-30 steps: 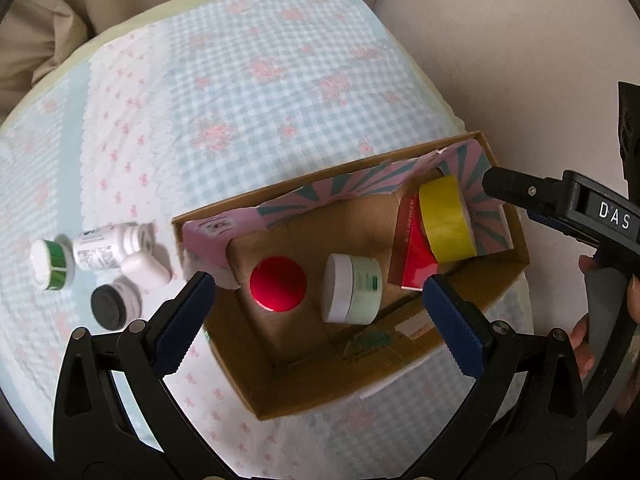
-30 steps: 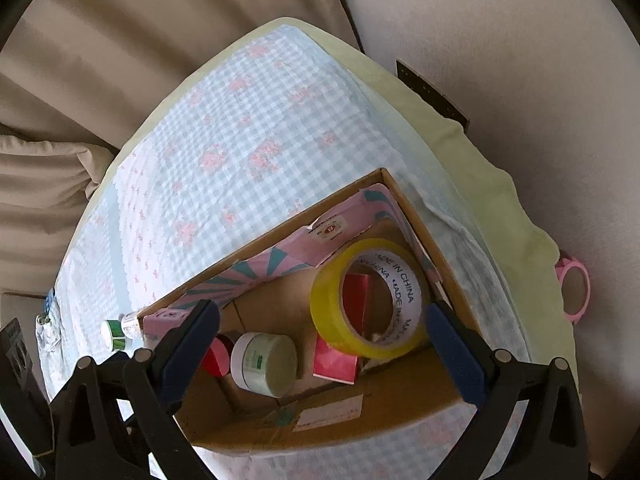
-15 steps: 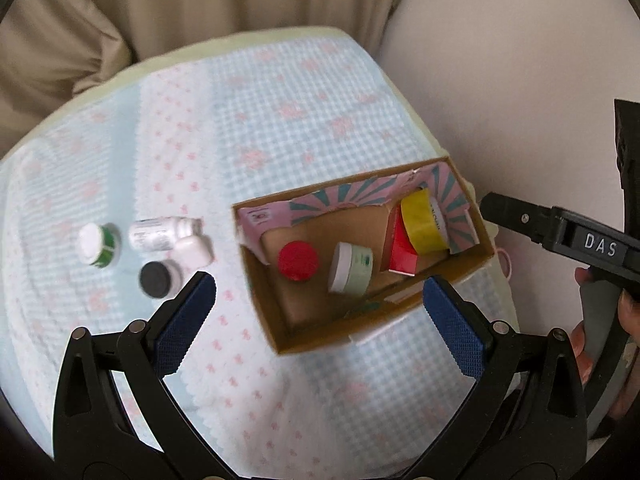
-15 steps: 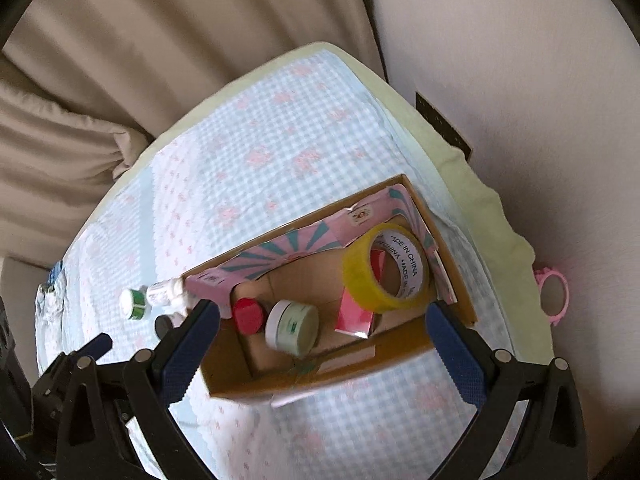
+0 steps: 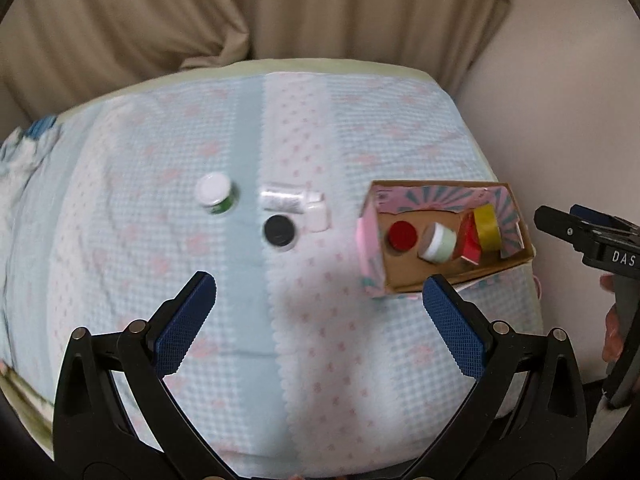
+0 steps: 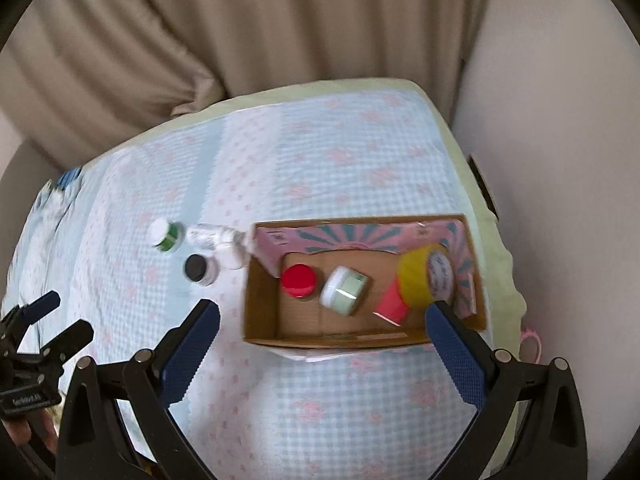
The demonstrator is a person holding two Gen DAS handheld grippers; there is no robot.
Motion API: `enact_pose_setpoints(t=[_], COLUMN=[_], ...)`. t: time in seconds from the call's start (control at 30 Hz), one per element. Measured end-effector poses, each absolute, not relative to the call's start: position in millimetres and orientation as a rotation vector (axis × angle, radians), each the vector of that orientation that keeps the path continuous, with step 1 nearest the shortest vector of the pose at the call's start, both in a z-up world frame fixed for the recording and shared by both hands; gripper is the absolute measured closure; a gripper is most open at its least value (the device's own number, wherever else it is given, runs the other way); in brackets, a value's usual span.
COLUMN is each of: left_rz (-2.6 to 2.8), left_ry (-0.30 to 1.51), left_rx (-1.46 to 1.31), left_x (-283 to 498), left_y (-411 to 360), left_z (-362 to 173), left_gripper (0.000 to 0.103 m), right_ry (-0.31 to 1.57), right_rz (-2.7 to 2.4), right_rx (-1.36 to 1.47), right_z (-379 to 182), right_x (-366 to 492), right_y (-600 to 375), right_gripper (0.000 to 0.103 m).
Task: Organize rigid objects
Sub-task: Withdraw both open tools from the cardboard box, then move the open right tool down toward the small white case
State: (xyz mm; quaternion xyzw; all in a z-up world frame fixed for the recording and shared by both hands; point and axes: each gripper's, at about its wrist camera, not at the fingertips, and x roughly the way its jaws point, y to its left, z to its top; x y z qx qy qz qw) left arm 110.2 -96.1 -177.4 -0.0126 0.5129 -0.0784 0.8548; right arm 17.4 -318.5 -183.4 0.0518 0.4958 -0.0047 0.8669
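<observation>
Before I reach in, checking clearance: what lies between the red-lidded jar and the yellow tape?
The pale green jar on its side, in both views.

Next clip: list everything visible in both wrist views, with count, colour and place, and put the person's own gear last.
Cardboard box: 1, brown with a pink-and-teal patterned lining, right side of the bed.
Red round lid: 1, red, inside the box, left end.
White-lidded pale green jar: 1, inside the box, middle, tilted.
Red carton: 1, red, inside the box, under the tape.
Yellow tape roll: 1, yellow, inside the box, right end.
Green jar with white cap: 1, on the cover, leftmost.
White plastic bottle: 1, white, lying on its side left of the box.
Black-lidded jar: 1, in front of the bottle.
Checked bed cover: 1, pale blue with pink flowers.
Curtain: beige, behind.
Left tongs: blue pads, open.
Right tongs: blue pads, open.
</observation>
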Motion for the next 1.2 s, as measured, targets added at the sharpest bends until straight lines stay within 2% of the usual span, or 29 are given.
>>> enact_pose_setpoints(t=[0.3, 0.67, 0.93, 1.0, 1.1, 1.2], left_rz=[-0.196, -0.309, -0.374, -0.386, -0.405, -0.429], left_ry=[1.076, 1.089, 1.046, 1.044, 1.041, 1.038], left_rx=[-0.030, 0.018, 0.041, 0.045, 0.043, 0.054], left_x=[105, 159, 202, 213, 224, 233], left_y=[-23, 12, 2, -4, -15, -27], left_z=[-187, -261, -322, -341, -366, -388], left_gripper=[0.000, 0.000, 0.001, 0.003, 0.007, 0.007], right_ry=[1.044, 1.107, 1.118, 1.118, 1.124, 1.119], right_rz=[0.062, 0.031, 0.024, 0.012, -0.026, -0.028], right_rx=[0.088, 0.045, 0.069, 0.082, 0.070, 0.066], right_z=[-181, -239, -299, -318, -345, -365], right_x=[32, 87, 136, 150, 170, 182], right_y=[-231, -153, -135, -137, -138, -138], right_gripper=[0.000, 0.001, 0.008, 0.019, 0.026, 0.027])
